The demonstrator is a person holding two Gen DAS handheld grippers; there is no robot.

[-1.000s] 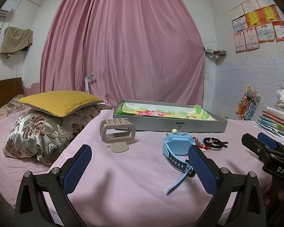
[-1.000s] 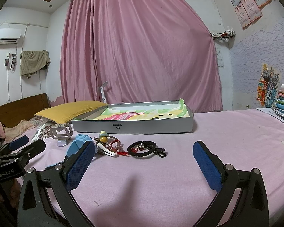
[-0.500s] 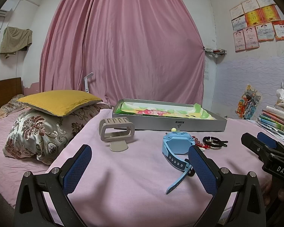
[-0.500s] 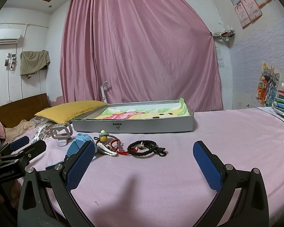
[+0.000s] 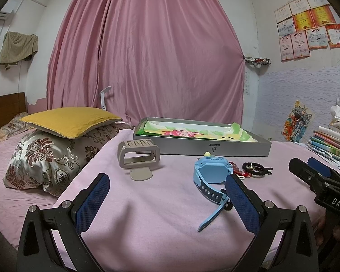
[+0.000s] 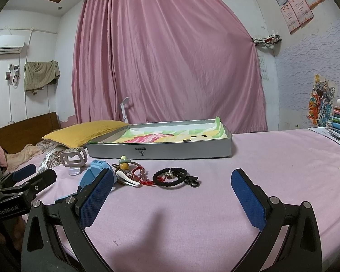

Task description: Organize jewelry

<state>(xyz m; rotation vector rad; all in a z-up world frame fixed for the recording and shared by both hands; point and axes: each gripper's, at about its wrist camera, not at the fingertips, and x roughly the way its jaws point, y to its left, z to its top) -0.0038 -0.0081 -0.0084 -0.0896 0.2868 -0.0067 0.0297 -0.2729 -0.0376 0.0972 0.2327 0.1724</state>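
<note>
Hovering low over the pink bedspread [image 6: 272, 158], both hand-held tools were spread wide and carried nothing. The left gripper [image 5: 167, 200] pointed up the bed toward the grey tray [image 5: 238, 148], which sat empty save for its printed liner. The right gripper [image 6: 172, 195] faced the same tray from the other side.

All the jewelry lay loose on the cover, just in front of the tray's near wall. The beige hair claw [image 5: 138, 156] stood apart on the left. The blue watch [image 5: 212, 170] sat ahead of the left gripper's right finger, its strap trailing back toward that finger and partly hidden behind it. Just beyond the watch lay a tangle of red cord and beads [image 6: 138, 176], and beside that the black braided bracelet [image 6: 172, 178] with its clasp pointing away to the right.

What mattered, I judged, was this: the bracelet lay nearly dead ahead of the right gripper, between its open fingers in line of sight and stretched crosswise to them, so that tool was the better placed for it. The watch was nearer the left one, though off to its right rather than centred. Either would need to go forward and down before closing, then carry a short way on to the tray.
</note>
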